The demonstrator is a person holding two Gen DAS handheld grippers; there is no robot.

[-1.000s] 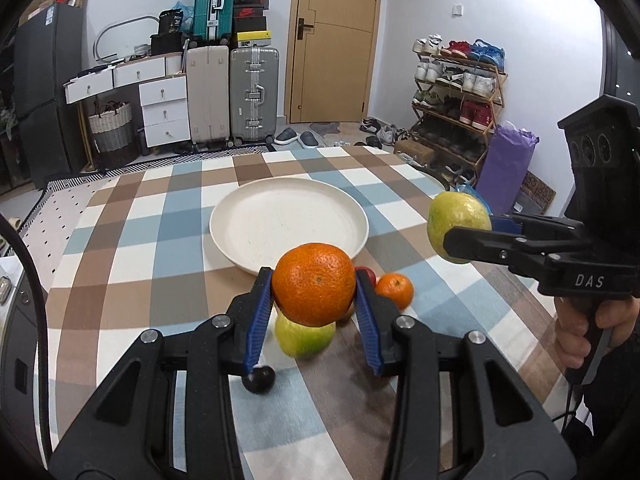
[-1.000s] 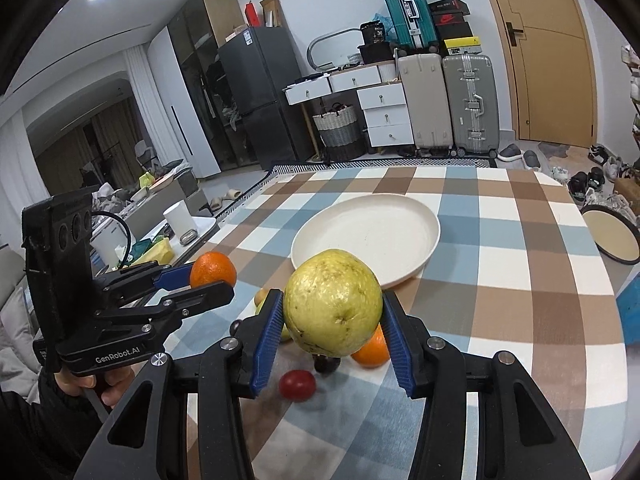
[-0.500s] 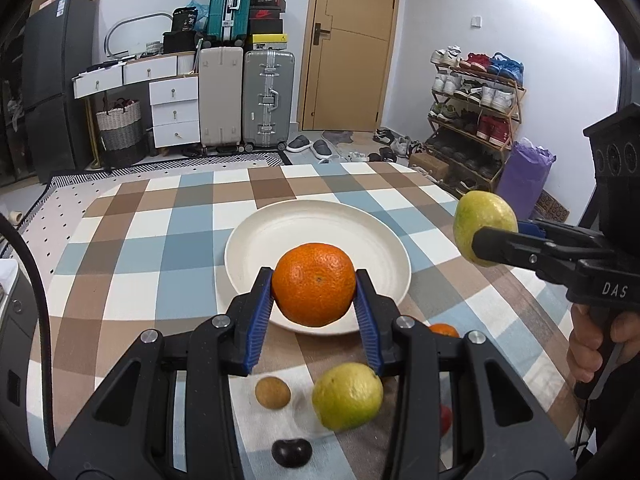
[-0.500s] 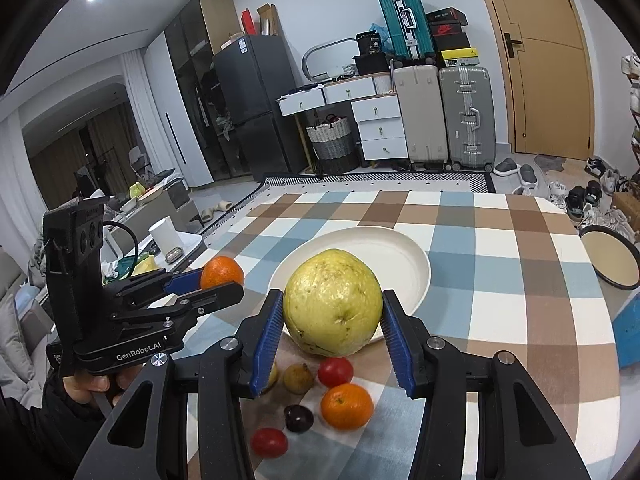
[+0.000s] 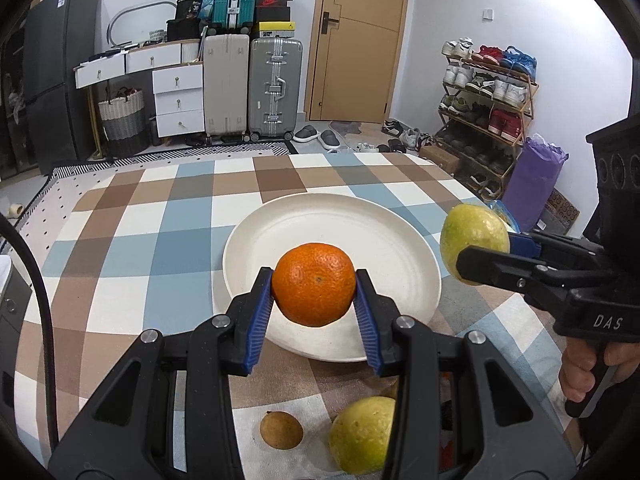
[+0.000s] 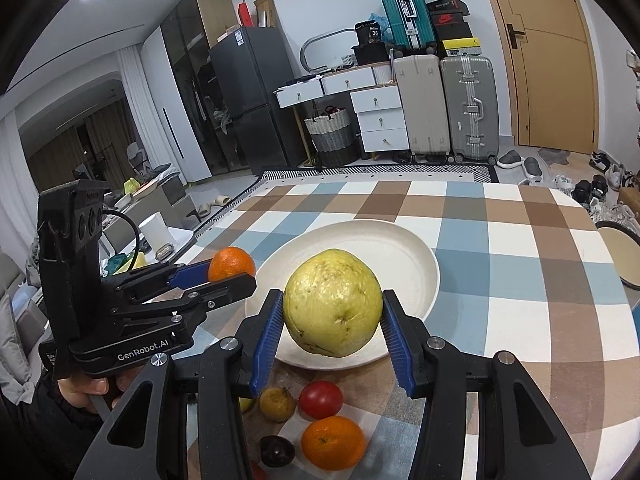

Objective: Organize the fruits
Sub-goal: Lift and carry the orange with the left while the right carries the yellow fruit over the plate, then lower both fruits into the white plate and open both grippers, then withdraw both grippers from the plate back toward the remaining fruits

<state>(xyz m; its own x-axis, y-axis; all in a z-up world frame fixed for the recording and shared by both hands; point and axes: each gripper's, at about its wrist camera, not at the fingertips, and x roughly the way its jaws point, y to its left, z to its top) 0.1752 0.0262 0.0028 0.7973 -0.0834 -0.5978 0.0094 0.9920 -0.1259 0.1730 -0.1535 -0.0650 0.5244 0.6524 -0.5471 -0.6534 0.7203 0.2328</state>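
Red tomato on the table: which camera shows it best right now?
Right wrist view: the red tomato lies unobstructed on the tablecloth, between the right gripper's fingers. In the left wrist view it hides behind the left gripper.

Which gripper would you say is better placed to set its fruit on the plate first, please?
Probably the left gripper: its orange already hangs over the plate's near rim, while the right gripper's guava sits beside the rim.

Plate (image 5: 256, 240) bare, open from above; loose fruits (image 6: 320, 400) apparently crowd its near edge.

Both tongs clamped — left tongs (image 5: 314, 306), right tongs (image 6: 332, 320)
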